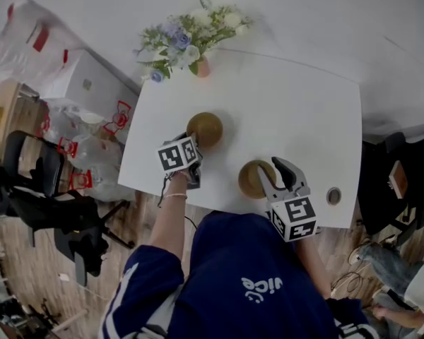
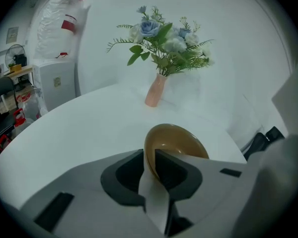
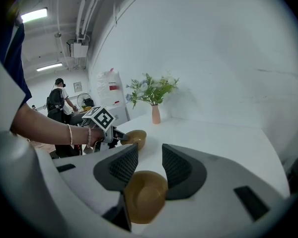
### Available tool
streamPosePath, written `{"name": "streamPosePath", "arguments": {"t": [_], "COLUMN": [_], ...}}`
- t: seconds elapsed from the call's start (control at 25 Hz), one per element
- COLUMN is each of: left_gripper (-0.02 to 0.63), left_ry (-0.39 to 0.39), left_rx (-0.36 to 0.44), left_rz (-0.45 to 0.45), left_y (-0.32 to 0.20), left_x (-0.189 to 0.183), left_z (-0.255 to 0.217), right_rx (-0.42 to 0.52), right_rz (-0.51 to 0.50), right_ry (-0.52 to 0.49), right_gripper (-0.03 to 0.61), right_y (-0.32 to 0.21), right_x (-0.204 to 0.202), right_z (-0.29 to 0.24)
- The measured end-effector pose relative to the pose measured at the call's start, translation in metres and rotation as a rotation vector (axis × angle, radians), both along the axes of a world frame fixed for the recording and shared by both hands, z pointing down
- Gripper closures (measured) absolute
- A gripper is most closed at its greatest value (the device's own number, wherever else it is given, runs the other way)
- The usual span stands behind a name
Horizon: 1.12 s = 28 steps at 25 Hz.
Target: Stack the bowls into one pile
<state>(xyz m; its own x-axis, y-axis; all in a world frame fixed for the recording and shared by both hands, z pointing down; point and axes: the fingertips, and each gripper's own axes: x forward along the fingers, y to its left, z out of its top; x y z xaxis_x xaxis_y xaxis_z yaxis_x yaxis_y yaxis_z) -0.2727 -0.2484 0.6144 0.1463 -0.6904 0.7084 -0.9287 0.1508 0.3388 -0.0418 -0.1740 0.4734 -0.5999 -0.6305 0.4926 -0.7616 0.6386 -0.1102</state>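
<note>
While the head view looks down, two brown bowls sit apart on the table (image 1: 297, 111): the far bowl (image 1: 206, 128) is at the left gripper (image 1: 195, 154), and the near bowl (image 1: 251, 181) is by the front edge, under the right gripper (image 1: 268, 165). Both are upright with mouths up; being round, they have no long axis.

Left gripper view: the jaws are nearly together across the far bowl's near rim, one outside the wall and one inside. The pads seem to pinch it, though contact is hard to confirm. A vase (image 2: 156, 90) stands beyond.

Right gripper view: the jaws are apart and hold nothing. The near bowl lies low between them, clear of the pads. The far bowl shows beyond, left.
</note>
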Motion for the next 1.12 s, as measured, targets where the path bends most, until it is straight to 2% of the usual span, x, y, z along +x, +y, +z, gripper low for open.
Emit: {"name": "streamPosePath", "arguments": {"t": [0.08, 0.16, 0.36, 0.68, 0.88, 1.12], "left_gripper": [0.574, 0.578, 0.584, 0.586, 0.585, 0.584], "left_ry": [-0.03, -0.044, 0.018, 0.013, 0.016, 0.059], "left_rx": [0.007, 0.013, 0.009, 0.04, 0.092, 0.15], "left_rz": [-0.016, -0.019, -0.039, -0.014, 0.018, 0.062], "left_y": [-0.001, -0.002, 0.0, 0.002, 0.0, 0.01], "left_x": [-0.003, -0.005, -0.005, 0.001, 0.013, 0.043], "left_z": [0.0, 0.0, 0.0, -0.007, -0.026, -0.064], "right_rx": [-0.002, -0.003, -0.005, -0.009, -0.013, -0.017], "right_rz": [0.009, 0.022, 0.05, 0.11, 0.13, 0.133], "right_ry": [0.012, 0.024, 0.03, 0.045, 0.056, 0.063], "right_gripper": [0.413, 0.424, 0.433, 0.448, 0.463, 0.466], "right_y": [0.0, 0.0, 0.001, -0.001, 0.0, 0.007], "right_x": [0.001, 0.002, 0.001, 0.007, 0.015, 0.03], "right_z": [0.002, 0.004, 0.006, 0.013, 0.018, 0.017]}}
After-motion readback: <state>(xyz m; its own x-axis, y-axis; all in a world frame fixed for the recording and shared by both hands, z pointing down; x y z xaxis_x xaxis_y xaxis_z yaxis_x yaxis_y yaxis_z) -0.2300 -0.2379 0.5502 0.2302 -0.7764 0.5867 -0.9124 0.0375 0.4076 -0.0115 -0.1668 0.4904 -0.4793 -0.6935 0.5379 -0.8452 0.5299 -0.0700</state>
